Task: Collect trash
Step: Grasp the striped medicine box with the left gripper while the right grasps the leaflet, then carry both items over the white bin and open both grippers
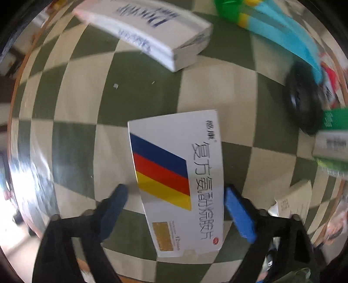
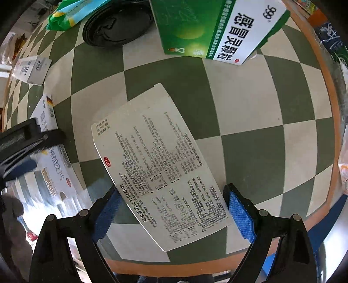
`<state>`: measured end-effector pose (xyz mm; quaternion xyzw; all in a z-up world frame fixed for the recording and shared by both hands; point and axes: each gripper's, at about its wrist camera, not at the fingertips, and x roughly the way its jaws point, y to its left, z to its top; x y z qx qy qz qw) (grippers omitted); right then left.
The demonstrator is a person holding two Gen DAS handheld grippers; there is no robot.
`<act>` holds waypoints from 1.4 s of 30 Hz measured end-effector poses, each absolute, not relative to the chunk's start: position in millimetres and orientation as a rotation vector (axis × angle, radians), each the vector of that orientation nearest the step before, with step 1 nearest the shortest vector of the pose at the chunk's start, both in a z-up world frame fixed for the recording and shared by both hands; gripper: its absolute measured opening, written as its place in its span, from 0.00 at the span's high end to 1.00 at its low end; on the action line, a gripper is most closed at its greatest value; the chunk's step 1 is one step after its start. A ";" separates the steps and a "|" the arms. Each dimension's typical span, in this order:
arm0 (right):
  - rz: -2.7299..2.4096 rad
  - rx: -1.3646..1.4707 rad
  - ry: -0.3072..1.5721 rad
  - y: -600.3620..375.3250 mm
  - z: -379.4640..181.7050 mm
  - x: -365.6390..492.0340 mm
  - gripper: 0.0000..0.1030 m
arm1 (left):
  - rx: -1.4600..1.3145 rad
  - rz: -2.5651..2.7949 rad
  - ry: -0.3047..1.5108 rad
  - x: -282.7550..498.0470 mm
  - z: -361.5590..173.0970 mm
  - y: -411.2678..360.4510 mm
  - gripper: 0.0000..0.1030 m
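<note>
In the left wrist view a white medicine box with blue, red and yellow stripes [image 1: 180, 180] lies flat on the green-and-cream checkered table [image 1: 82, 108]. My left gripper [image 1: 176, 196] is open, its blue pads on either side of the box's near half, not closed on it. In the right wrist view a white box with dense black print [image 2: 161, 165] lies flat between the open fingers of my right gripper [image 2: 171, 196]. The striped box [image 2: 54, 165] and the left gripper [image 2: 24, 152] show at the left there.
A white box with blue print [image 1: 152, 30] lies at the far side. A green-and-white 999 box [image 2: 217, 28], a black round lid [image 2: 117, 24] and a green-blue packet [image 2: 71, 15] lie farther back. The table's orange edge [image 2: 332, 108] curves on the right.
</note>
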<state>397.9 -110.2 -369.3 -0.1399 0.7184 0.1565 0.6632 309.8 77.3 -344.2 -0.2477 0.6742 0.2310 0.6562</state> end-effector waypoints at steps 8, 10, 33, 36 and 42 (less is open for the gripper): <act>0.423 -0.347 1.639 -103.8 -373.2 399.7 0.09 | -0.386 0.437 1.583 268.1 -340.8 63.8 0.30; 0.456 -0.275 1.688 -102.3 -374.2 392.2 0.09 | -0.428 0.438 1.566 258.4 -341.9 68.2 0.29; 0.435 -0.303 1.422 -77.7 -355.3 333.5 0.24 | -0.341 0.446 1.414 222.7 -282.3 22.2 0.30; 0.437 -0.245 1.396 -80.5 -339.8 309.0 0.24 | -0.343 0.417 1.375 192.9 -266.3 13.9 0.30; 0.426 -0.123 1.342 -90.7 -295.4 236.4 0.24 | -0.335 0.328 1.312 105.8 -250.4 23.0 0.30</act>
